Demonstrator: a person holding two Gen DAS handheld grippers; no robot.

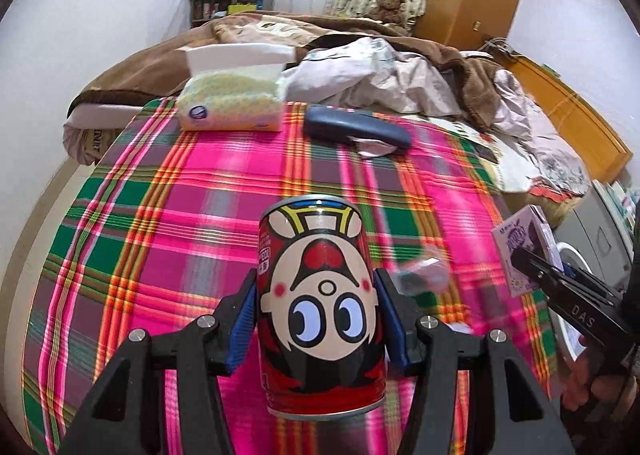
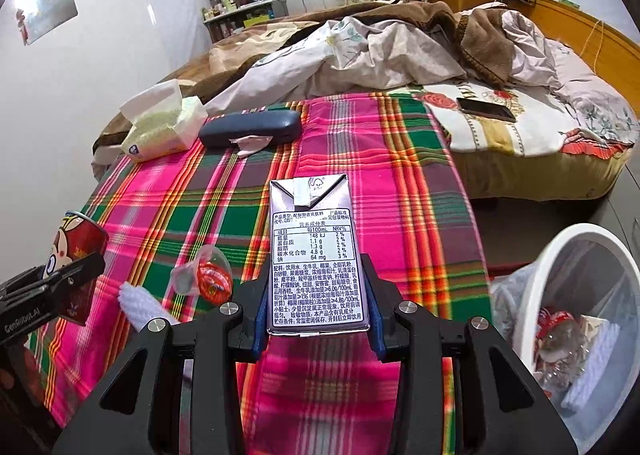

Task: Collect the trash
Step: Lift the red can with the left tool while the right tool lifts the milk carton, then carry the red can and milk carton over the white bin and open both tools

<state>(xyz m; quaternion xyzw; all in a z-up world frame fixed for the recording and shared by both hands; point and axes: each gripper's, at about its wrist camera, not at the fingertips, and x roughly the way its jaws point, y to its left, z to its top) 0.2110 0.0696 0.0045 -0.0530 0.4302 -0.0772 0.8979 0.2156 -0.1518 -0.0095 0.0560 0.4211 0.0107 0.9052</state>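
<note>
A: Left gripper (image 1: 318,319)?
B: Clamped on the can (image 1: 320,307), blue pads on both side walls around mid-height. The can is upside down, judging by the print, and held above the plaid cloth (image 1: 160,215).

A: Right gripper (image 2: 318,305)?
B: Holding the carton (image 2: 316,255), pads pinching the narrow sides near its lower end, label panel facing the camera.

A: How do they handle?
B: The can looks like thin metal, probably empty and light. The round wall is slick and dents if squeezed hard, so the mid-body grip seems right. The carton is paperboard, light, with flat faces that grip well but cave in under pressure. Gripping near the edges is stiffer than on the panel middle.

A: Where's the bin (image 2: 592,247)?
B: Low to the right of the right gripper, off the cloth edge. It has a bag liner with some wrappers already inside.

A: Anything left?
B: A jelly cup (image 2: 208,275) with a red lid, just left of the right gripper. It's small, thin plastic, likely crushable, so grip it across the rim. Crumpled paper (image 2: 250,145) sits far ahead, touching the dark case (image 2: 250,129). It's soft, so any pinch works.
</note>
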